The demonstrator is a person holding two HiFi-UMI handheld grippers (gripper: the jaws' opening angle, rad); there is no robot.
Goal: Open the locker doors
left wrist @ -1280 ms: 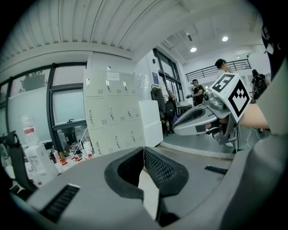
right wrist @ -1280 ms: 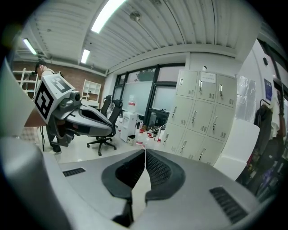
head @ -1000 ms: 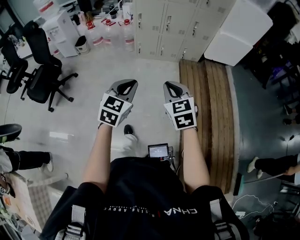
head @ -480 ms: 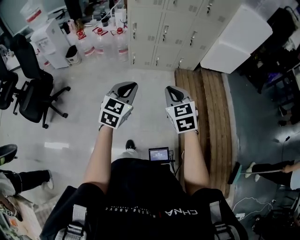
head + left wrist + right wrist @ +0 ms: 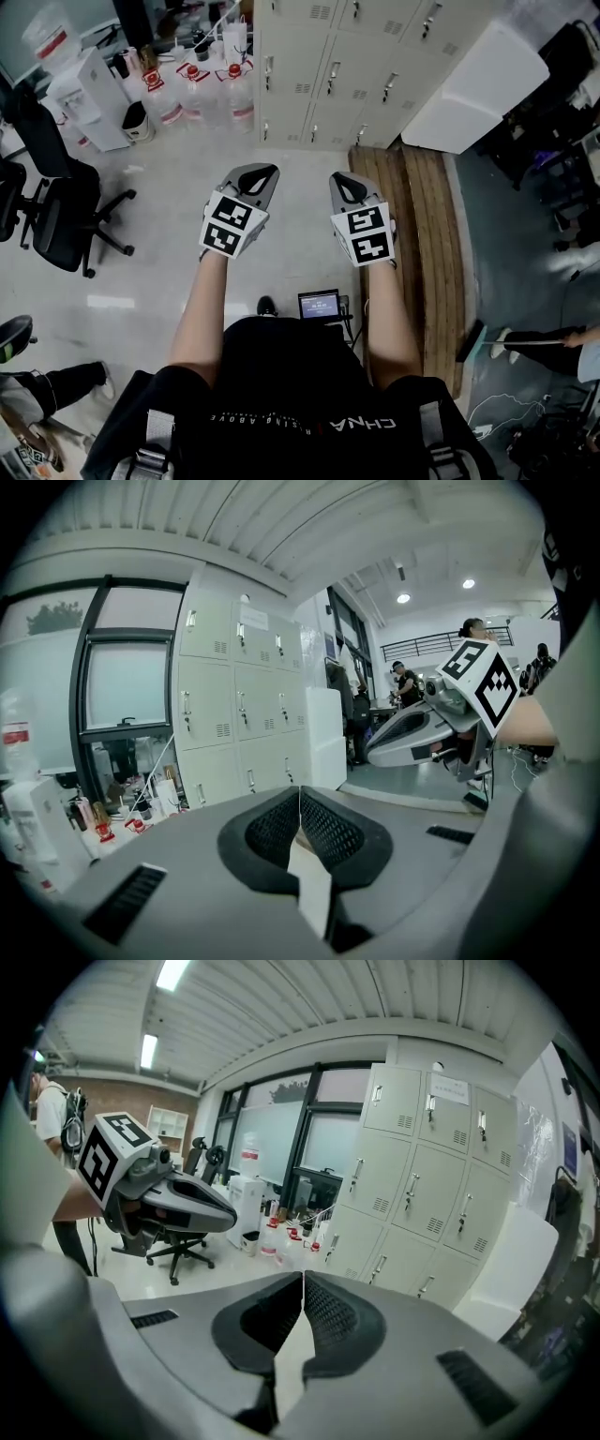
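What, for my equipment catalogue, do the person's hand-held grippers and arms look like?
Both the left hand-held gripper and the right hand-held gripper have smooth grey, rounded shells tapering forward, with black mesh-textured pads. Each carries a white cube printed with black square markers. The forearms are bare; the person wears a black top.

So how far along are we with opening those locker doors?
Done: nothing yet; every locker door in view is shut. In hand: the left gripper and right gripper are both shut and empty, held out toward the doors with floor between. Left: reach a handle, grip it and pull each door open.
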